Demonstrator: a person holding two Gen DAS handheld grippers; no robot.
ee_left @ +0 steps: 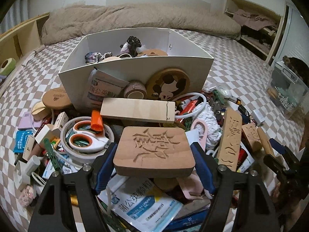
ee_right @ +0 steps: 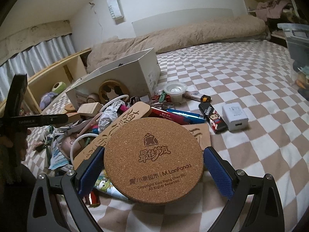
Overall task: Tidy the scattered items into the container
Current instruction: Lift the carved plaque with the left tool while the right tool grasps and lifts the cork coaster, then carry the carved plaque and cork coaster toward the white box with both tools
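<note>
While the left tongs [ee_left: 154, 154] clamp a carved block [ee_left: 154, 150] lying flat, crosswise, right tongs [ee_right: 153, 166] clamp a cork coaster [ee_right: 153, 161].

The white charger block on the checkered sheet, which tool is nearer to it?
Right. The right tool, holding the round cork coaster, sits just short of the white charger block. The left tool, gripping the carved wooden block, is across the clutter pile.
</note>
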